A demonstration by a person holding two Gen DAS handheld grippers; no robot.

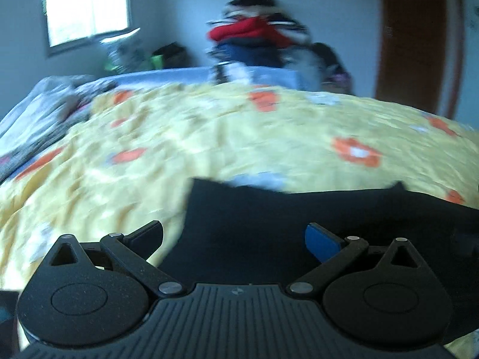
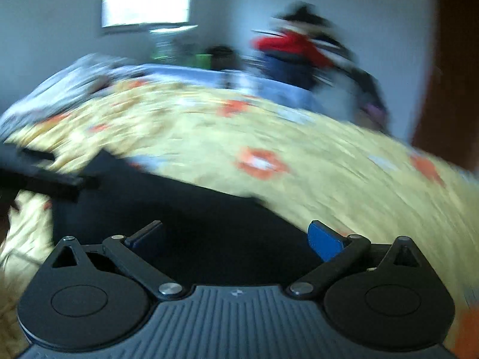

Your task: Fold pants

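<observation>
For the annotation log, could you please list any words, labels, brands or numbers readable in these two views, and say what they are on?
No readable text in either view.
Left gripper: a small pale mark on its ribbed body, too small to read.
Right gripper: the same small mark, also unreadable.
Black pants: no label or print visible.
Yellow flowered bedspread: pattern only, no words.
Clothes pile beyond the bed: blurred, nothing legible.
</observation>
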